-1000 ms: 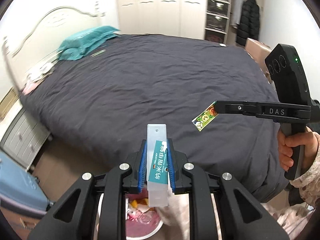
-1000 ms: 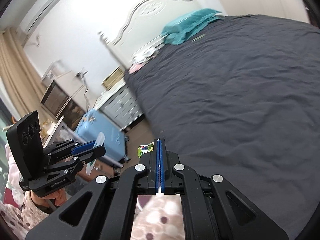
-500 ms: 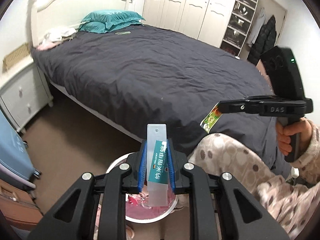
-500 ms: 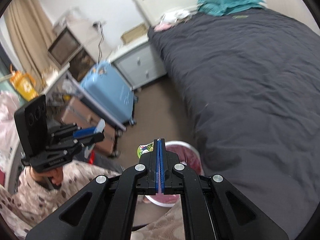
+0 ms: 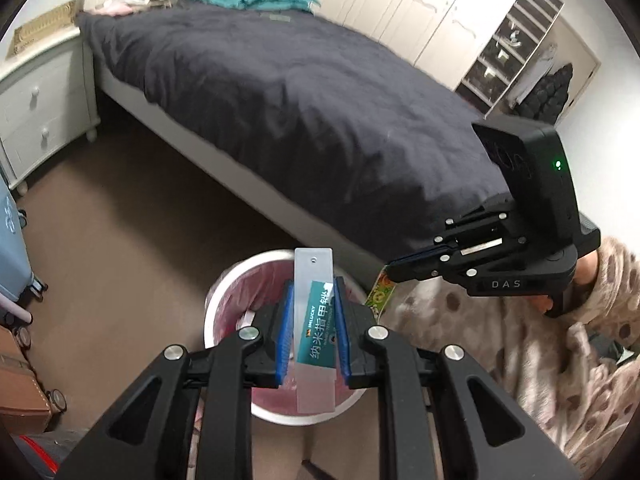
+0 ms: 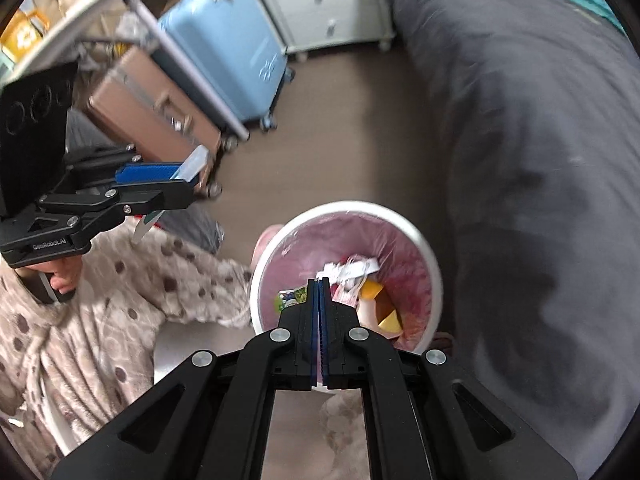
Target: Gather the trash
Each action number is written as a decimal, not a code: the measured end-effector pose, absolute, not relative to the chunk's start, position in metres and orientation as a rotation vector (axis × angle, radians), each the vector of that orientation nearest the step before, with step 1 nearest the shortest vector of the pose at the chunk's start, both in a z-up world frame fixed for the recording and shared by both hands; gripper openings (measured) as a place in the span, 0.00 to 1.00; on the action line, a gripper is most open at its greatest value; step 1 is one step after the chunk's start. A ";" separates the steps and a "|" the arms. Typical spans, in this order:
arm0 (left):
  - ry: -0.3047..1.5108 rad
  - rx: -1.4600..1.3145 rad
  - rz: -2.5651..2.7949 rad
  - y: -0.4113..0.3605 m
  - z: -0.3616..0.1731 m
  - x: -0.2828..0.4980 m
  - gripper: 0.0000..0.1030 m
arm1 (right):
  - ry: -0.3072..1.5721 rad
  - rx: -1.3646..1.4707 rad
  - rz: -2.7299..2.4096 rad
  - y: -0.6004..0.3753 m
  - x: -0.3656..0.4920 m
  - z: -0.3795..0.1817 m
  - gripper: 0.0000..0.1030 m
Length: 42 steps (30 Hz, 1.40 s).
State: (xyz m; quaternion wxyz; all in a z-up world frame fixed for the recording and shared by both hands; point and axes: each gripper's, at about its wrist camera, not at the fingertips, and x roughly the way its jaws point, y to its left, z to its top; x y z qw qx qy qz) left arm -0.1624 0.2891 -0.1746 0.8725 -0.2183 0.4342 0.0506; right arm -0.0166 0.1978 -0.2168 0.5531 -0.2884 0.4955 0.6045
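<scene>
A bedroom with a brown floor (image 5: 120, 240) is shown, and a white trash bin (image 6: 434, 276) with a pink liner is set on that floor just beside the bed (image 5: 300, 100), which is covered by a dark grey duvet. A white nightstand (image 5: 36, 104) with 2 drawers and a blue suitcase (image 6: 232, 40) are seen farther from the bin. Wrappers and yellow scraps are seen inside the bin. The left gripper (image 5: 312, 332) is held over the bin, its blue pads clamped on a clear plastic nail-file package (image 5: 314, 320) with a teal label. The right gripper (image 6: 319, 312) is also held above the bin, with its jaws pressed together on a thin colourful snack wrapper (image 6: 290, 298), which hangs over the bin's opening. Spotted pyjama sleeves (image 6: 120, 280) are seen next to the bin.
</scene>
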 end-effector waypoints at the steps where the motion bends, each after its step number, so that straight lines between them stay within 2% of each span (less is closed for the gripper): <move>1: 0.922 -0.463 0.102 0.290 -0.180 -0.161 0.18 | 1.179 -0.718 1.418 0.202 -0.020 -0.224 0.00; 11: 1.059 -0.530 -0.009 0.301 -0.238 -0.135 0.18 | 1.223 -0.807 1.383 0.210 -0.022 -0.245 0.01; 13: 1.068 -0.510 -0.028 0.303 -0.242 -0.131 0.18 | 1.186 -0.839 1.371 0.208 -0.024 -0.243 0.04; 19: 1.101 -0.405 -0.136 0.296 -0.251 -0.119 0.18 | 1.125 -0.902 1.393 0.207 -0.028 -0.238 0.04; 20: 1.116 -0.391 -0.154 0.295 -0.256 -0.116 0.20 | 1.113 -0.921 1.392 0.208 -0.029 -0.238 0.04; 22: 1.142 -0.373 -0.183 0.293 -0.264 -0.111 0.36 | 1.091 -0.955 1.389 0.207 -0.030 -0.235 0.05; 23: 1.151 -0.363 -0.192 0.292 -0.268 -0.110 0.54 | 1.080 -0.968 1.390 0.206 -0.031 -0.234 0.07; 25: 1.146 -0.340 -0.198 0.289 -0.272 -0.108 0.78 | 1.033 -1.008 1.388 0.200 -0.032 -0.227 0.22; 27: 1.144 -0.315 -0.214 0.283 -0.274 -0.105 0.96 | 0.993 -1.016 1.390 0.190 -0.030 -0.215 0.31; 29: 1.170 -0.306 -0.230 0.276 -0.280 -0.102 0.95 | 0.990 -0.984 1.408 0.181 -0.028 -0.205 0.39; 31: 1.236 -0.307 -0.251 0.271 -0.289 -0.098 0.95 | 0.980 -0.923 1.433 0.170 -0.024 -0.189 0.55; 34: 1.315 -0.275 -0.236 0.263 -0.300 -0.095 0.95 | 0.937 -0.845 1.462 0.153 -0.021 -0.164 0.63; 36: 1.306 -0.260 -0.218 0.260 -0.292 -0.096 0.95 | 0.911 -0.799 1.470 0.142 -0.021 -0.149 0.67; 40: 1.232 -0.250 -0.089 0.250 -0.251 -0.097 0.95 | 0.830 -0.700 1.457 0.118 -0.022 -0.114 0.84; 42: 1.201 -0.263 -0.015 0.243 -0.226 -0.098 0.95 | 0.796 -0.645 1.424 0.106 -0.023 -0.096 0.89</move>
